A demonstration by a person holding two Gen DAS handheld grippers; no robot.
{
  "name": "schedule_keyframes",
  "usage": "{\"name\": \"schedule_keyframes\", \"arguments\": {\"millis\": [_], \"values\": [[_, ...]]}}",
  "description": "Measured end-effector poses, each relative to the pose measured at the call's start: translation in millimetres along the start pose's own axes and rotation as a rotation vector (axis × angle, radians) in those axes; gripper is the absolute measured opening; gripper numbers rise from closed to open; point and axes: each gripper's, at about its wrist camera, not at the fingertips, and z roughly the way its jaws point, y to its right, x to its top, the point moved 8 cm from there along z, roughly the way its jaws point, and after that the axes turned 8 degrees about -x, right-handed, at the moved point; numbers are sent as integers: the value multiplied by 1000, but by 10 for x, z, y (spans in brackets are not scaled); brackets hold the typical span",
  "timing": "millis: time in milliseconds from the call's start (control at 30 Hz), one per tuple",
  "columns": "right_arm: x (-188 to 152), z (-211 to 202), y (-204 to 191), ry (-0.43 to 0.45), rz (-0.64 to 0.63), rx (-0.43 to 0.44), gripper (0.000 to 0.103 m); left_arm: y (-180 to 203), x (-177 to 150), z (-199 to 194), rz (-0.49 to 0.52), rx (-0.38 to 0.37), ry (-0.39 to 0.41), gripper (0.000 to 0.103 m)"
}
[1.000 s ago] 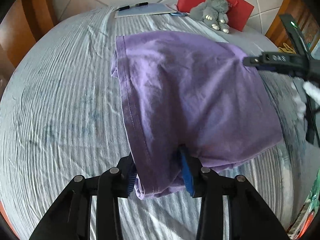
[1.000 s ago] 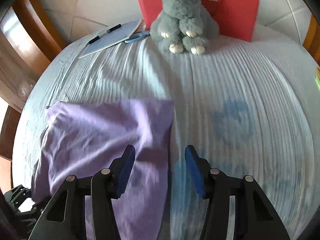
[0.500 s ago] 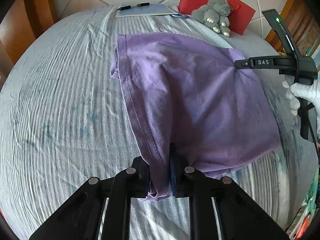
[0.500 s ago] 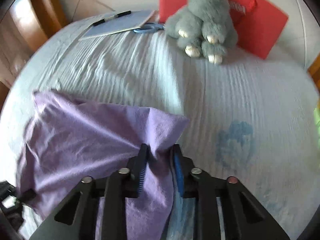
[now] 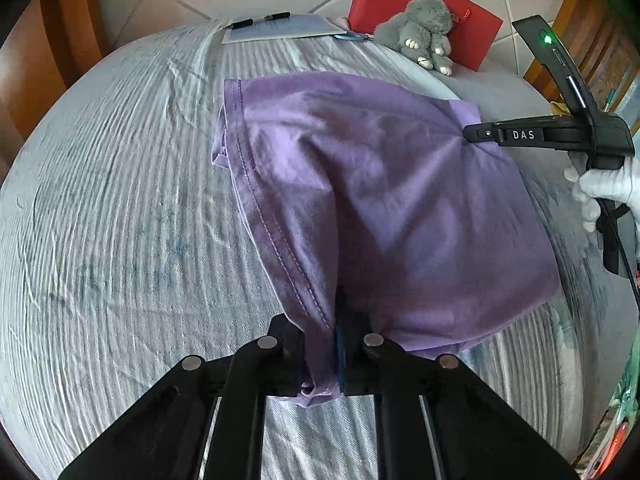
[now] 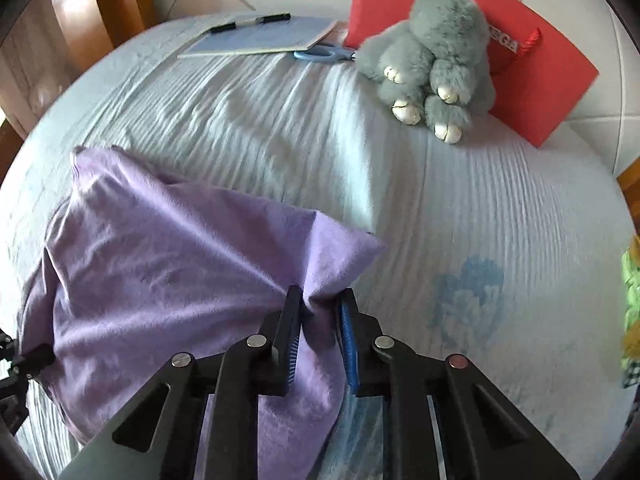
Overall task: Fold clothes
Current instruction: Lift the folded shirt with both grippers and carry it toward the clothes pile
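A purple garment (image 5: 380, 200) lies partly folded on the pale striped bedspread (image 5: 120, 220). My left gripper (image 5: 322, 354) is shut on its near hemmed corner. My right gripper (image 6: 318, 320) is shut on another corner of the same purple garment (image 6: 160, 272) and lifts it off the bed. In the left wrist view the right gripper (image 5: 472, 134) pinches the cloth at the far right, held by a white-gloved hand (image 5: 604, 188). The cloth is stretched between the two grippers.
A grey plush rabbit (image 6: 436, 68) leans on a red paper bag (image 6: 532, 68) at the far side of the bed. A notebook (image 6: 264, 36) with a pen (image 6: 252, 22) and blue scissors (image 6: 324, 54) lie beside them. Wooden furniture (image 5: 68, 28) stands on the left.
Both grippers closed on the purple garment; a second ago they were open around its corners. The right gripper has raised its corner, pulling the cloth taut.
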Motion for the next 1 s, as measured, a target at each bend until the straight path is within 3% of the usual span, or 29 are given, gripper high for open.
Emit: {"name": "schedule_keyframes", "arguments": {"millis": [233,367,567,633,767,1000], "values": [[-15,8,13,3,52,19,18,-17,-31,-25,-1,-13,13,9],[-35,-72,-53,69,16,-48,7,-18,-24,-16,-2,-18,8,9],[-47,-100,13,106,33,-8,6,-24,-15,-35,-20,-22,12,7],[-33,-243,78,151,74,16,5,-10,9,-91,-39,-31,24,7],[16,-723,218,271,111,58,4,137,156,-407,15,-37,97,7],[136,-1364,388,402,110,7,4,471,414,-919,98,-59,202,7]]}}
